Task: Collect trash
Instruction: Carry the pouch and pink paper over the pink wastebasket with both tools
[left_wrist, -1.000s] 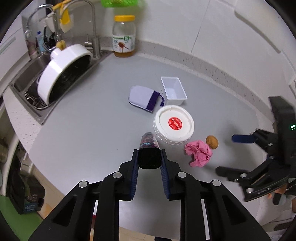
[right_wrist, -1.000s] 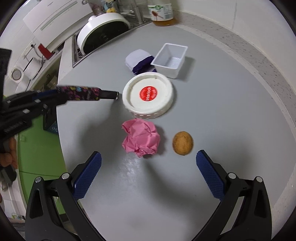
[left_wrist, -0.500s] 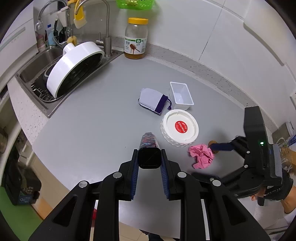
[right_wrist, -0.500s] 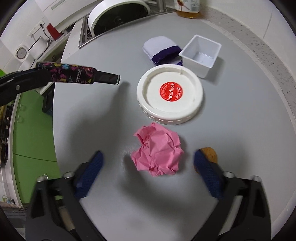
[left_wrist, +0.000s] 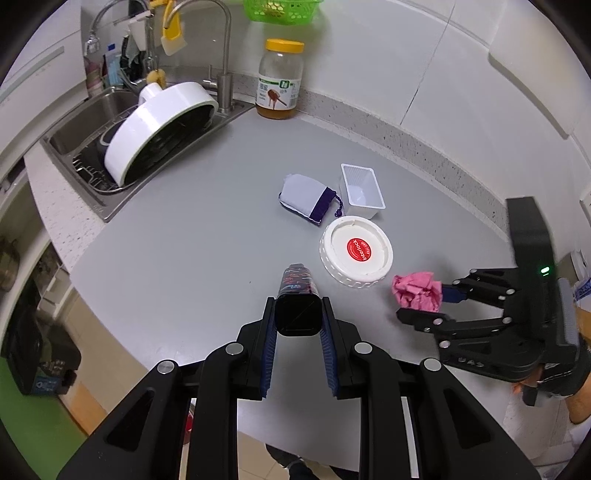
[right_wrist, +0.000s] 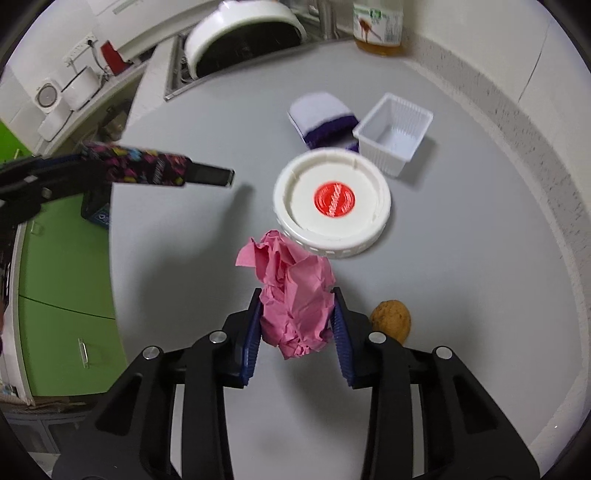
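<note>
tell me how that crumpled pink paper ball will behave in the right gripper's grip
The crumpled pink paper ball sits between the right gripper pads, its creased folds bulging above them, so it will probably squash rather than resist. It looks light for its bulk and unlikely to slip from the ridged blue pads. Its irregular shape suggests that it would not roll if dropped.

Grey counter (left_wrist: 207, 236) — lid (left_wrist: 356, 251), tub (left_wrist: 361, 186), pouch (left_wrist: 304, 197) (nut (right_wrist: 390, 320) too).

Crumpled pink paper (right_wrist: 295, 295) (a loose wad) sits pinched between jaws, beside the white lid (right_wrist: 332, 201).
</note>
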